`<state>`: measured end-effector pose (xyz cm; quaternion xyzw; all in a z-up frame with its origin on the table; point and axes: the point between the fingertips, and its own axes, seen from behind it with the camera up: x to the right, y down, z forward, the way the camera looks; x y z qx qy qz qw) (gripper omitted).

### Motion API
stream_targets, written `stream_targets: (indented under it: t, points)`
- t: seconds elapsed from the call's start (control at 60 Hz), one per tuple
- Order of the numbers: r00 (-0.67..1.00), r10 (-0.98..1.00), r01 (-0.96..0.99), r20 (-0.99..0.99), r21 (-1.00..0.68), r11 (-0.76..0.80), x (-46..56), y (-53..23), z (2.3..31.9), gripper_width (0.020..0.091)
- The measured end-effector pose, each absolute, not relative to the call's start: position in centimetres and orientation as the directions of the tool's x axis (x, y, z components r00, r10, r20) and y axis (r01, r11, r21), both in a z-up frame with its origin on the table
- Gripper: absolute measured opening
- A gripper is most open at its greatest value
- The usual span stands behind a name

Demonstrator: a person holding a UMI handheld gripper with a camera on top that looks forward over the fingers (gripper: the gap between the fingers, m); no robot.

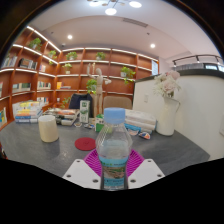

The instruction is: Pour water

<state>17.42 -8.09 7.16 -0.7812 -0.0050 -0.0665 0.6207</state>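
Your clear plastic water bottle with a blue cap [114, 150] stands upright between the fingers of the tool [114, 172], which look closed on its lower body. Expect thin, slippery walls that may buckle; hold mid-body. One bottle, one cream cup [48, 127] beyond on the grey counter [30, 150].

Two-finger claw [113, 175] with white fingers [83, 176] and magenta pads, pointing forward, clamped on clear plastic bottle [114, 148].
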Motion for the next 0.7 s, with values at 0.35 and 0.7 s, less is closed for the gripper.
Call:
stream_targets:
  t: [0.35,0.7]
  points:
    - [0.665,0.078,0.733,0.743,-0.629,-0.259,12.7,-0.3,11.4,0.0261]
    - [-0.016,0.149,0.989,0.989,0.038,-0.144,5.9,7.1,12.7,0.0258]
